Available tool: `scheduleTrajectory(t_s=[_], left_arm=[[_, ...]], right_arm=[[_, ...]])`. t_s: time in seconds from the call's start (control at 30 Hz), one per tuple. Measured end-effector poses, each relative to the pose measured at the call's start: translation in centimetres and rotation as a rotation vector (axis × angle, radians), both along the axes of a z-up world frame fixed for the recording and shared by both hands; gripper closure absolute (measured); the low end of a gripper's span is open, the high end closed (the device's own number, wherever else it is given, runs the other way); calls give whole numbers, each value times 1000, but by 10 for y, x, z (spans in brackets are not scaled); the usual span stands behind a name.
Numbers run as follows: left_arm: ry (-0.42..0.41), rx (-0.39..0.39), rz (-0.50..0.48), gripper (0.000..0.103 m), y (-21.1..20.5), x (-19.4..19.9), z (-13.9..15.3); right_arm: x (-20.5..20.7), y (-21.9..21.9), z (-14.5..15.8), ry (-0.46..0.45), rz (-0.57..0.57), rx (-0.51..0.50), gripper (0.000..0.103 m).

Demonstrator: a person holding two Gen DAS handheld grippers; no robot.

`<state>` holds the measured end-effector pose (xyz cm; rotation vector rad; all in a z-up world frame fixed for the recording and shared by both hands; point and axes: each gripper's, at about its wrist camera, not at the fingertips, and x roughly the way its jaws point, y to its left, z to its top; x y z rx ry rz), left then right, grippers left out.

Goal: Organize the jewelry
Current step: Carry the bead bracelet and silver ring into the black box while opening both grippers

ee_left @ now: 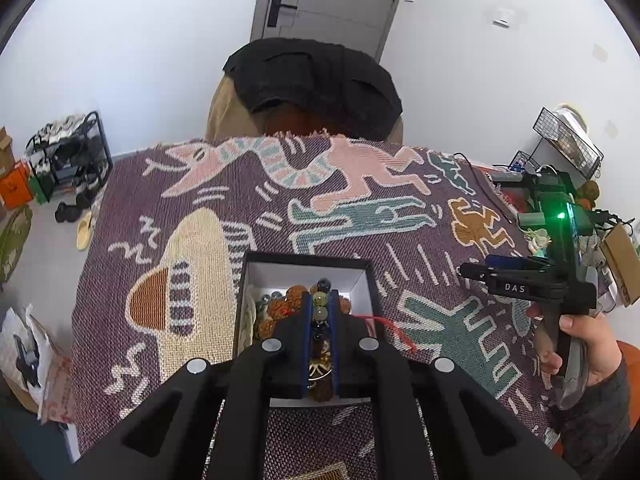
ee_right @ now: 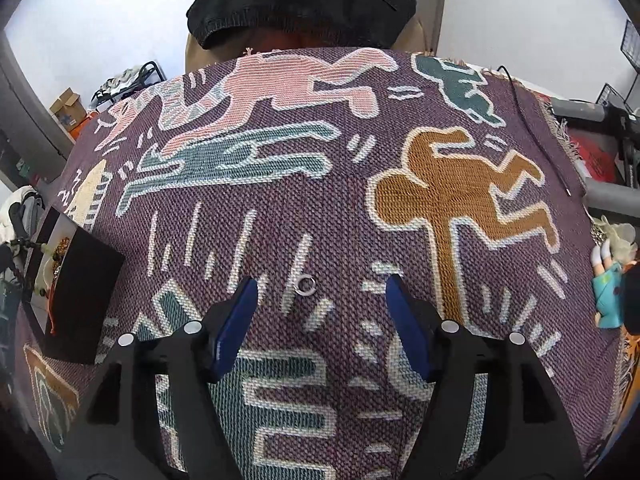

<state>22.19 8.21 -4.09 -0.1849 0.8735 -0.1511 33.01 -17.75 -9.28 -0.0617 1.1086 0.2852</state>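
My left gripper (ee_left: 323,300) is shut on a beaded bracelet (ee_left: 321,312) of green, dark and amber beads, held over an open black box (ee_left: 362,280) with a white inside. The box holds brown seed beads (ee_left: 280,306), pale beads and a red cord (ee_left: 394,330) that trails over its right wall. The box also shows at the left in the right wrist view (ee_right: 80,280). My right gripper (ee_right: 318,284) is open just above the woven blanket (ee_right: 340,200). A small silver ring (ee_right: 305,285) lies on the blanket between its fingertips.
The patterned blanket (ee_left: 280,208) covers the table. A chair with a black cloth (ee_left: 316,80) stands at the far edge. A wire rack (ee_left: 568,140) and figurines (ee_right: 608,280) crowd the right side. A shoe rack (ee_left: 68,156) stands on the floor at left.
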Motion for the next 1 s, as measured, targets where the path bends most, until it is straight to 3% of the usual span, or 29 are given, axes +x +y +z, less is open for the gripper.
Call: scheduleTrajectory(t_s=[0.07,0.13,0.2,0.23,0.27,0.33,0.53,0.83,1.0], left_arm=[[5,2,8,97,2,0,-3],[16,-1,21,97,7,-1,-5],[11,-8,32,95,11,-3,-3],[6,-11,37,82,14,-5,0],[-13,-14,50,57,18,-9,4],[-62,-17,70,34,24,-17,13],[-93,-13,79,33,34,-29,28],[-126,-10,137,18,52,-46,29],[-130,-8,172,10,63,-54,25]], right_arm=[[2,5,-3,6,13,2,37],[5,12,-9,20,26,-6,53],[9,17,-17,49,34,-17,60],[8,20,-17,32,37,-33,62],[8,22,-18,28,36,-56,66],[8,22,-17,25,22,-58,90],[4,24,-6,21,30,-33,90],[-31,56,65,-107,129,36,90],[-48,92,88,-111,212,104,90]])
